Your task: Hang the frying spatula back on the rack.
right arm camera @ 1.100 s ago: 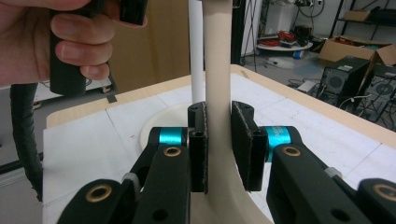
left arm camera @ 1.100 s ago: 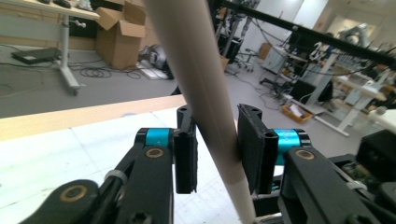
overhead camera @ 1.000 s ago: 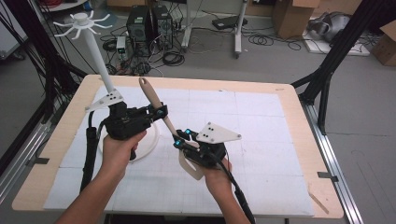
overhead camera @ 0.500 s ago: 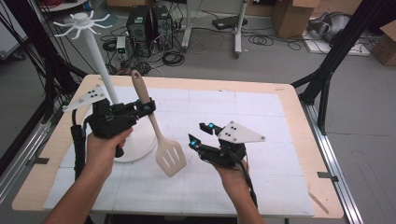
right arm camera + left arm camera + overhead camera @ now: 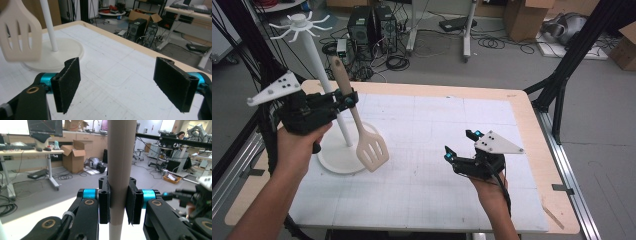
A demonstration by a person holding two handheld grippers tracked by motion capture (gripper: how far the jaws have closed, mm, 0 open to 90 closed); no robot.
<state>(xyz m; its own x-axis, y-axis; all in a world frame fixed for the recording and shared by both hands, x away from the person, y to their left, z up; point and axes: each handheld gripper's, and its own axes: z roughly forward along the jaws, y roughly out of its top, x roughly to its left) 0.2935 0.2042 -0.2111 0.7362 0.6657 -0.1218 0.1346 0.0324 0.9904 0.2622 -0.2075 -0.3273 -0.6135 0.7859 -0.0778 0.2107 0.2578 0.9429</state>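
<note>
From the high view, the left claw is clamped on the wooden handle of a cream slotted plastic spatula, held above the white-covered tabletop with its blade hanging down over the round base of a white pole stand with hooked arms on top. The right claw, jaws apart, sits low over the tabletop, well apart from the spatula.

In the left gripper view, both black pads press the upright handle between them.

In the right gripper view, the jaws stand wide apart with nothing between them; the spatula blade hangs near the stand's base.
</note>
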